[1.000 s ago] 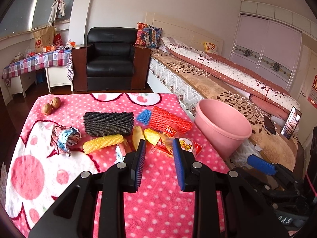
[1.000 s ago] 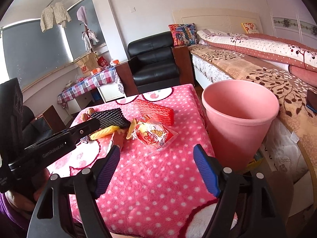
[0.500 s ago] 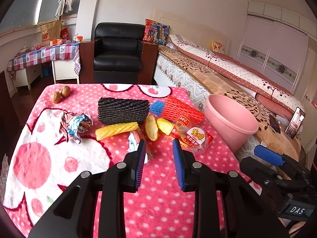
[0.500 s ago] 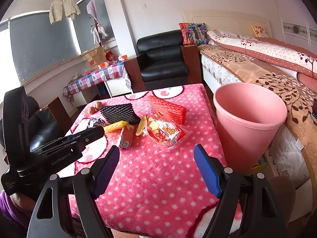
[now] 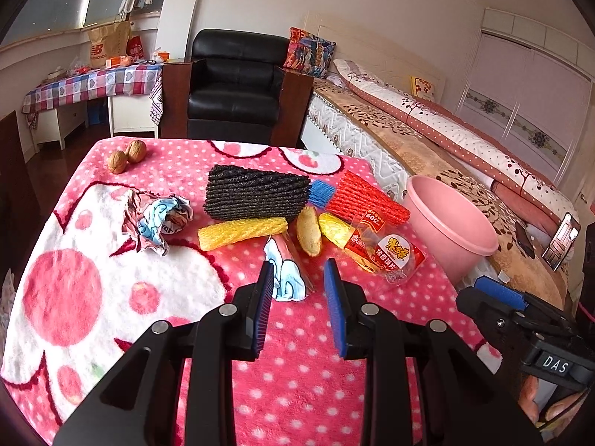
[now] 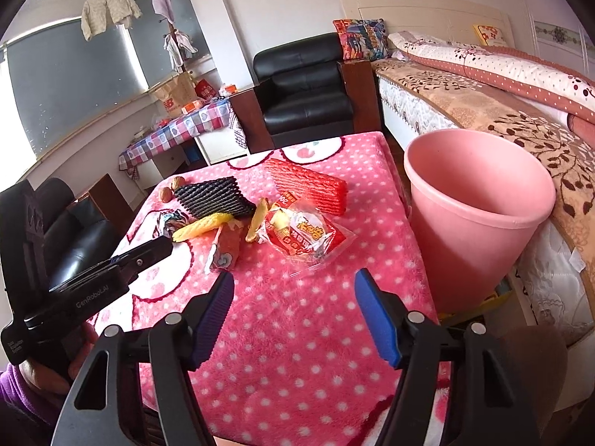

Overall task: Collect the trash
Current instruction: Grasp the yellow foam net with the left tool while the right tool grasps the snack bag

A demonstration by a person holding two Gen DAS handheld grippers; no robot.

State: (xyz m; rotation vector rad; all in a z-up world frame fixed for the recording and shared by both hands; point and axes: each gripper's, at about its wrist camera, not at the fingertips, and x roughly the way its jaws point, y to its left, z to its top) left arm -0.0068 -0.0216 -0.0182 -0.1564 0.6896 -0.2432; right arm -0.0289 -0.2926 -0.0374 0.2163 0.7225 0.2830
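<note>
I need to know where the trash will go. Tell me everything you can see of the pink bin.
The pink bin is a round, smooth bucket, plastic by the look, tapering toward its base, with a rolled rim. It stands upright and uncovered on the floor, between the edge of the pink dotted table and the bed. What shows of its inside looks empty. Nothing visibly rests on it; neither gripper touches it.

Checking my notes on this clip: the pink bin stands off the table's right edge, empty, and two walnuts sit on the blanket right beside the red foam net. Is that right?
Not quite. The two walnuts lie at the far left corner of the blanket, well apart from the red foam net; the black foam net lies between them, as the left wrist view shows. The pink bin does stand off the table's right edge, empty as far as its inside shows.
</note>
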